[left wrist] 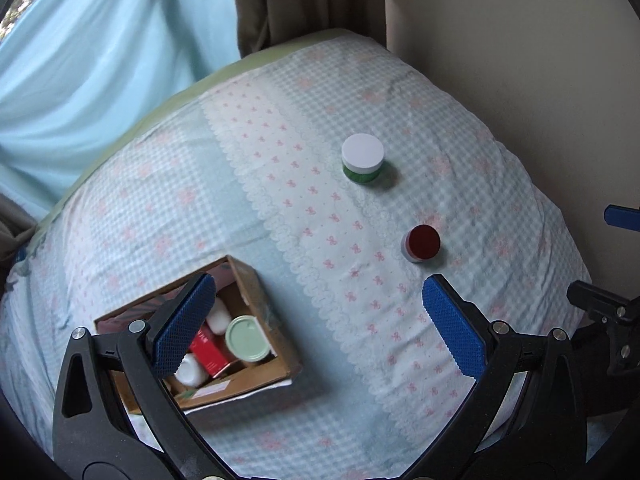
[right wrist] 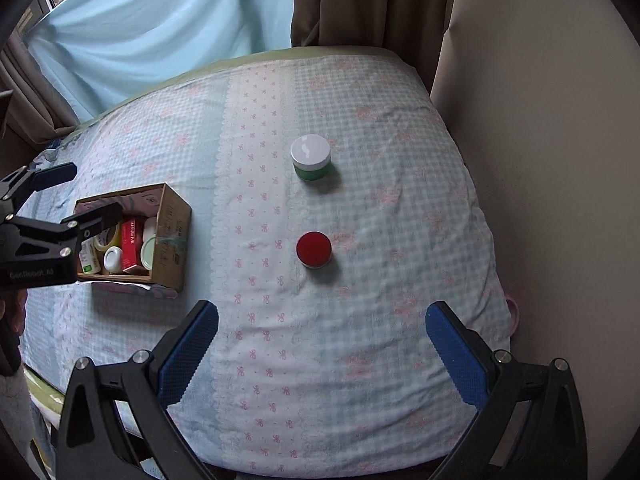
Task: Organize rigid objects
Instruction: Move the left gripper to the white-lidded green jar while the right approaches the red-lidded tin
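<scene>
Both the left gripper (left wrist: 320, 316) and right gripper (right wrist: 322, 344) hold their fingers wide and empty above the bed (right wrist: 400, 208), where the green jar (right wrist: 311, 158) and red-lidded jar (right wrist: 314, 250) stand apart from the filled cardboard box (right wrist: 172, 236).

You see a green jar with a white lid (right wrist: 311, 158) and a small red-lidded jar (right wrist: 314, 249) standing upright on the bed, apart from the full cardboard box (right wrist: 170, 236).
</scene>
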Demonstrator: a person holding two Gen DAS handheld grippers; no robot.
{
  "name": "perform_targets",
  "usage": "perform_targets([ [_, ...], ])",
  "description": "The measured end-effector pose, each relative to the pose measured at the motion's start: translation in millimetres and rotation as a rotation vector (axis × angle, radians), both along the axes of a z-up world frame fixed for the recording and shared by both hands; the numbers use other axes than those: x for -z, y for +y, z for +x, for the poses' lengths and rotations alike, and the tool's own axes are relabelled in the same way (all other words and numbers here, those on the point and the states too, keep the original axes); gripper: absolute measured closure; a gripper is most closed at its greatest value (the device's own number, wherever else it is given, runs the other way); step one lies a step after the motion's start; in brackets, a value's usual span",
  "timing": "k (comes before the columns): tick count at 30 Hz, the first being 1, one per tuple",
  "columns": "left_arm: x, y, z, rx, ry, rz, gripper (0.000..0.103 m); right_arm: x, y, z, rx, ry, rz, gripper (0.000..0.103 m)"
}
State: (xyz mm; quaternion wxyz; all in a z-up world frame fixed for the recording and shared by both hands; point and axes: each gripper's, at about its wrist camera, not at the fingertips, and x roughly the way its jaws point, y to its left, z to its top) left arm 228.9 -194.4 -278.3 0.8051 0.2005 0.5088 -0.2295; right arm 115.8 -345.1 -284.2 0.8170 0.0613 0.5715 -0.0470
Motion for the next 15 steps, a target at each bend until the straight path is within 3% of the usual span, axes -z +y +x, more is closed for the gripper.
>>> perform_targets([
  [8,72.2,-66.4,60.2,0.089,0.071,0.024,0.000,55.1,-14.5,17.2,0.027,0.031,0.020,0.000],
  [15,136.7,-105.5,112.1,0.175,0.066,0.054,0.000,120.6,-5.6,47.9,0.014,0.050,0.028,0.000],
])
